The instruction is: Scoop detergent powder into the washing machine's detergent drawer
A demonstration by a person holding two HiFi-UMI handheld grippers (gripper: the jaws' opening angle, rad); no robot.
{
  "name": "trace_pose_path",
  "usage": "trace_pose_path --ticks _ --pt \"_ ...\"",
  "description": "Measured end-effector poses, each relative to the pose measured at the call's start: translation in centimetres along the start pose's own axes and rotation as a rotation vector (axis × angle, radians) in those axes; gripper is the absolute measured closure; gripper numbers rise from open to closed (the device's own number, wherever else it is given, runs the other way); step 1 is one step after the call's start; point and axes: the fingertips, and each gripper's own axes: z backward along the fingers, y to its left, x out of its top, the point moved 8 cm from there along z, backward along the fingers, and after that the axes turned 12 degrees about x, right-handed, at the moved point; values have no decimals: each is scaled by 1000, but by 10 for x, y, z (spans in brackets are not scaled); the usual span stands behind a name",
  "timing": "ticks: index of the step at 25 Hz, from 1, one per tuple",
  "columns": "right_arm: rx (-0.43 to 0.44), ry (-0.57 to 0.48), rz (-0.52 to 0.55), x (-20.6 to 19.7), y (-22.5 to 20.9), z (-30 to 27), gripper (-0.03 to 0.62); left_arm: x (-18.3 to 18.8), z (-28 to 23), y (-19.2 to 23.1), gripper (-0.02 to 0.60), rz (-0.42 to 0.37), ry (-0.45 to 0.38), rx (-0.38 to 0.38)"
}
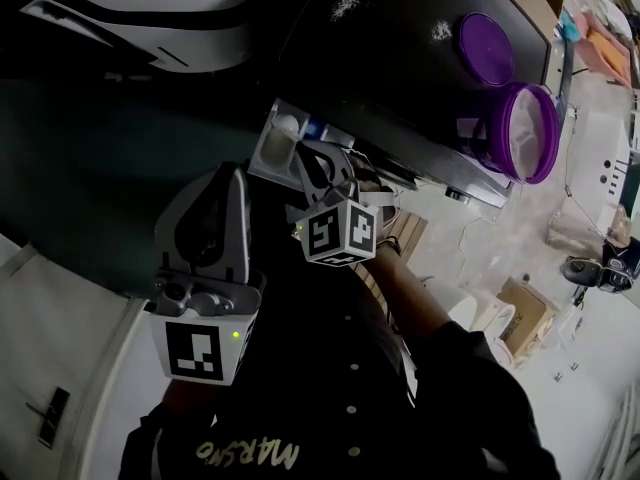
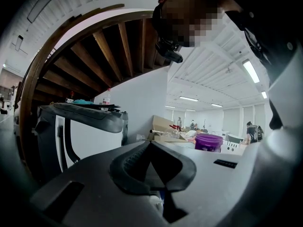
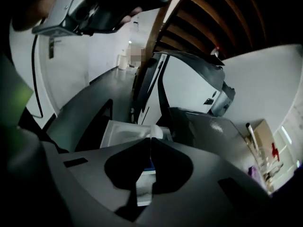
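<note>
Detergent drawer [image 3: 116,134] open just beyond right gripper [image 3: 150,143], jaws together; left gripper [image 2: 151,144] jaws likewise; purple tub [image 1: 525,133] nearby

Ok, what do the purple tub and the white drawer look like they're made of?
Purple tub: likely plastic, slightly see-through and glossy, since light glows through its wall. White drawer: probably moulded plastic, smooth with a soft sheen and rounded compartment edges.

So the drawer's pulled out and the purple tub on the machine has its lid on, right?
No, the lid is off: it lies beside the purple tub on the machine, as the head view shows. The drawer is pulled out.
</note>
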Motion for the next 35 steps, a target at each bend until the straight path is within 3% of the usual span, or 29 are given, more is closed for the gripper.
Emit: trace_pose_path --ticks 4,8,11,16,19,28,35 --pt "-94 107 312 -2 14 -7 560 -4 2 0 566 3 9 3" --pt "-97 116 330 -6 17 -8 560 -5 4 -1 566 4 9 5" --pt "-66 52 174 -4 11 -4 560 -3 6 -2 566 3 8 8" --pt "83 -180 -476 -3 -16 14 560 5 7 -4 566 -5 -19 15" --pt "132 -269 -669 1 -25 30 560 13 6 -4 566 -17 -55 20" --pt "108 -461 -682 31 -37 109 560 58 6 -32 566 -42 -163 -38" --pt "-27 -627 -632 55 -65 182 560 95 -3 -69 566 -74 -250 -158"
